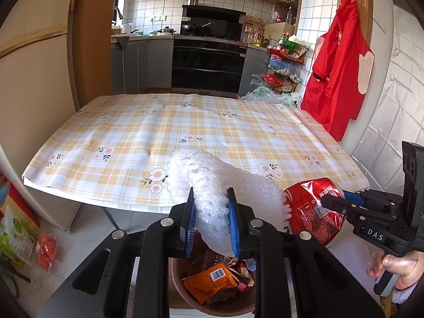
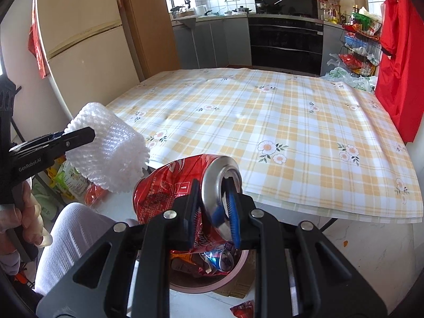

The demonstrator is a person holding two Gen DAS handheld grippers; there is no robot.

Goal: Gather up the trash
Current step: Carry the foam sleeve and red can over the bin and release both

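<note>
Left wrist view: left tool [image 1: 210, 212] clamps foam netting [image 1: 212, 182], right tool [image 2: 213, 212] grips crushed can [image 2: 185, 185], both above bin [image 2: 238, 267].

A table draped in a yellow-checked flowered tablecloth [image 1: 185, 132] fills the middle. Behind it stands a black built-in oven [image 1: 208, 62] under a range hood [image 1: 212, 13], a wire rack [image 1: 285, 66] of packets just beside it. A red apron [image 1: 336, 69] hangs at right — a cream refrigerator [image 2: 79, 45] stands left.
</note>
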